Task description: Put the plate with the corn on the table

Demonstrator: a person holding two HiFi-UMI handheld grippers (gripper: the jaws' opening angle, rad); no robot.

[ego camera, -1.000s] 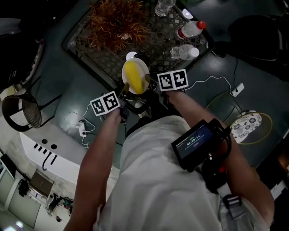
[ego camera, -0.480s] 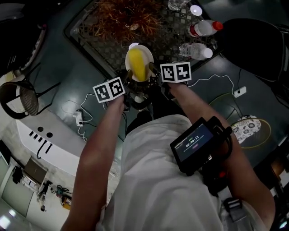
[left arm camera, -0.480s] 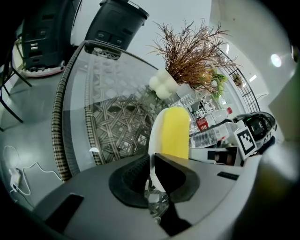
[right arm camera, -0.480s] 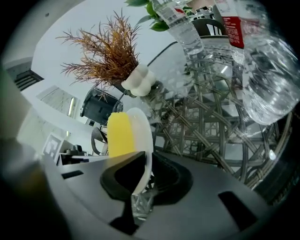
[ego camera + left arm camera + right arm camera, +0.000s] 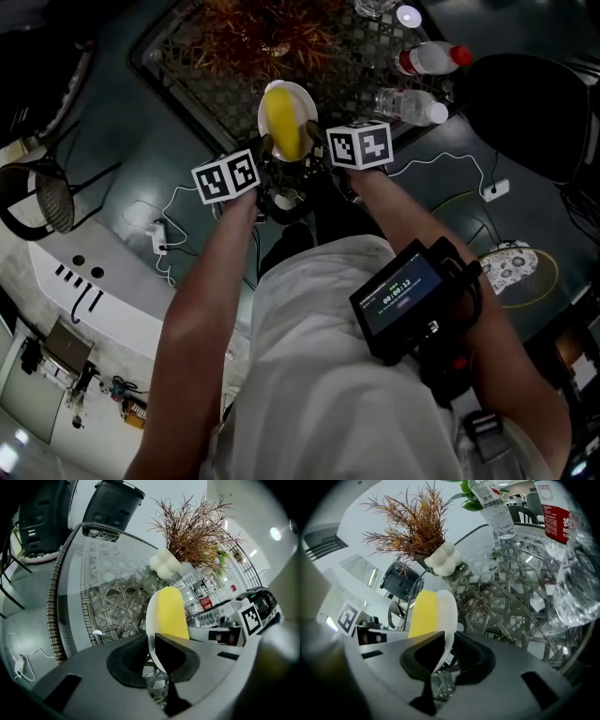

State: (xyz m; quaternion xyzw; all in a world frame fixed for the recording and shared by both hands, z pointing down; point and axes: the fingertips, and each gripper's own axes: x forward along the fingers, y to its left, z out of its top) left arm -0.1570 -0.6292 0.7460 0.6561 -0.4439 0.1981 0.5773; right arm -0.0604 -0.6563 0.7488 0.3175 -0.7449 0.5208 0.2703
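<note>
Head view: overhead, facing steeply down, far off; table (image 5: 202, 80) at 12 o'clock.
Left gripper view: tight behind its jaws, low over the table, dried plant (image 5: 197, 524) at 1 o'clock.
Right gripper view: same, dried plant at 11 o'clock.
All share plate (image 5: 310, 105), table, dried plant.

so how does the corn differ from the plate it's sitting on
The corn is yellow and long; the plate is white and round. The plate is the wider of the two, with its rim showing past the corn on both sides. The left gripper and right gripper each have fingers shut on the plate's rim, while the corn simply lies on the plate. Both are carried as one load between the two grippers.
</note>
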